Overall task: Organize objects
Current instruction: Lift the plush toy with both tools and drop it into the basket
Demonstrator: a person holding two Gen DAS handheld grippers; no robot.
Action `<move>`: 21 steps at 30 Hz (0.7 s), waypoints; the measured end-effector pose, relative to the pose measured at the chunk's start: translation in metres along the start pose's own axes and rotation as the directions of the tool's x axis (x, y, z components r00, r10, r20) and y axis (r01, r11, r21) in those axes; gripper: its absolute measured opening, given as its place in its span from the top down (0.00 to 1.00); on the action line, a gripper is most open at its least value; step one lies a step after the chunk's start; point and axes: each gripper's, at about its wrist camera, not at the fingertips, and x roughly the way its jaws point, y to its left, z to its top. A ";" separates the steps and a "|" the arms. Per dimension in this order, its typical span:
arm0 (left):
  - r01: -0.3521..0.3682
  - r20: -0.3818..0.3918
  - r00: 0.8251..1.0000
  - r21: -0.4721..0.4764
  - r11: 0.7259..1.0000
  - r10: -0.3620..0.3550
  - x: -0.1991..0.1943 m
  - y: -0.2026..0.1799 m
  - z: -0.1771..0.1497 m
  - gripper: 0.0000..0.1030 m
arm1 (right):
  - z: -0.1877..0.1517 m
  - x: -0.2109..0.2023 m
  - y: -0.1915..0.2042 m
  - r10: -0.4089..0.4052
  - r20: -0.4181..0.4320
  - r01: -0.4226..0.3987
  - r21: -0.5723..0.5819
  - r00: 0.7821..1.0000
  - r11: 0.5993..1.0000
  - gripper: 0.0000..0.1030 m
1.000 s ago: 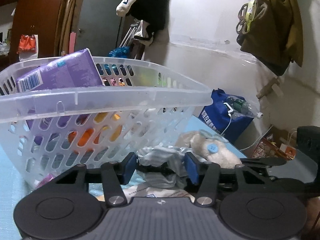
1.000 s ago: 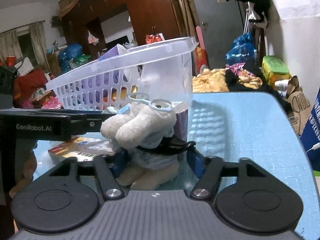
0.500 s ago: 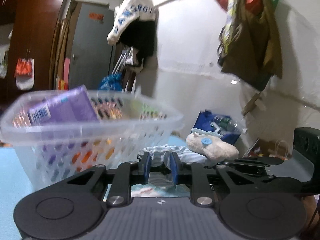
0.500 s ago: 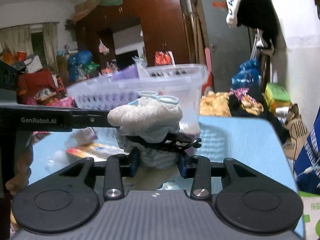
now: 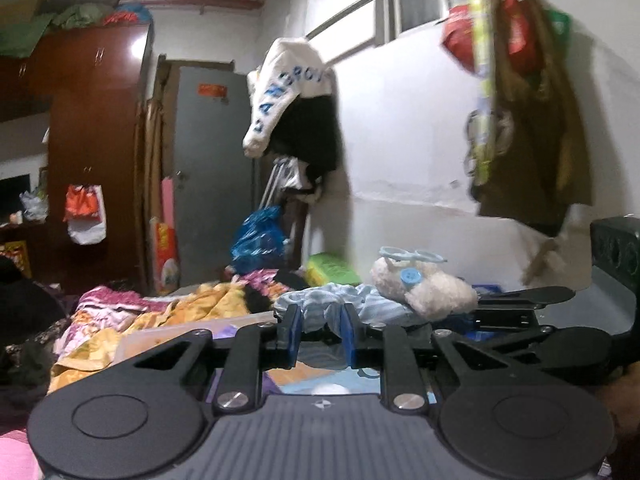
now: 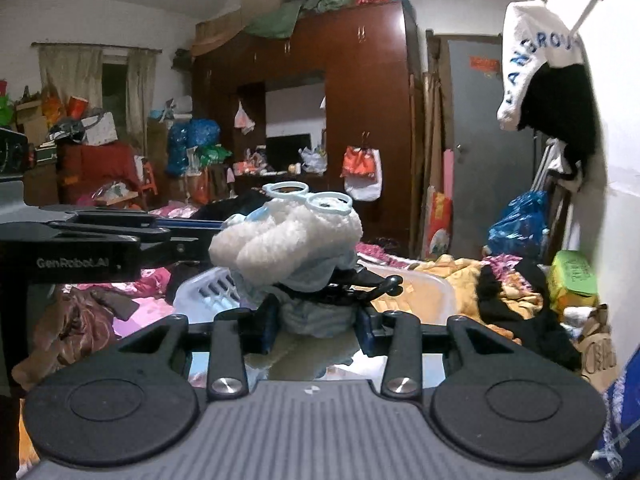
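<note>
A white fluffy plush toy [image 6: 288,236] with pale blue glasses and a light blue garment hangs in the air between both tools. My right gripper [image 6: 316,320] is shut on the toy's lower body, its pads pressing into the blue garment. In the left wrist view the same toy [image 5: 424,290] lies to the right, and my left gripper [image 5: 319,322] is shut on a fold of its blue cloth [image 5: 320,306]. The white slotted basket [image 6: 424,284] sits below and behind the toy; only its rim [image 5: 168,334] shows in the left wrist view.
Crumpled clothes and bedding [image 6: 460,268] lie beyond the basket. A dark wooden wardrobe [image 6: 360,120] and a grey door [image 5: 212,168] stand behind. A white and black garment [image 5: 296,108] hangs on the wall, with a blue bag [image 5: 258,236] and a green box [image 6: 572,276] under it.
Both grippers closed on the plush toy and rose with it off the blue table. The basket, which filled the views before, has dropped low behind the toy.
</note>
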 end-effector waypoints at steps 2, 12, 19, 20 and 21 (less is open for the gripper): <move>-0.020 -0.039 0.999 -0.023 1.000 0.019 0.022 0.014 0.000 0.76 | 0.005 0.025 -0.006 0.000 -0.037 0.000 0.009 0.999 1.000 0.59; -0.056 -0.144 0.989 -0.079 0.995 0.044 0.081 0.038 -0.015 0.76 | -0.014 0.085 -0.028 -0.048 -0.181 0.051 0.012 0.982 0.999 0.59; -0.071 -0.177 0.983 -0.068 0.995 0.058 0.101 0.031 -0.013 0.74 | -0.015 0.082 -0.042 -0.076 -0.193 0.089 0.058 0.978 0.994 0.59; -0.079 -0.184 0.981 -0.063 0.995 0.066 0.103 0.032 -0.015 0.67 | -0.015 0.084 -0.042 -0.077 -0.199 0.092 0.064 0.977 0.994 0.57; -0.089 -0.183 0.980 -0.059 0.994 0.077 0.102 0.033 -0.017 0.58 | -0.016 0.084 -0.041 -0.080 -0.204 0.097 0.072 0.976 0.993 0.52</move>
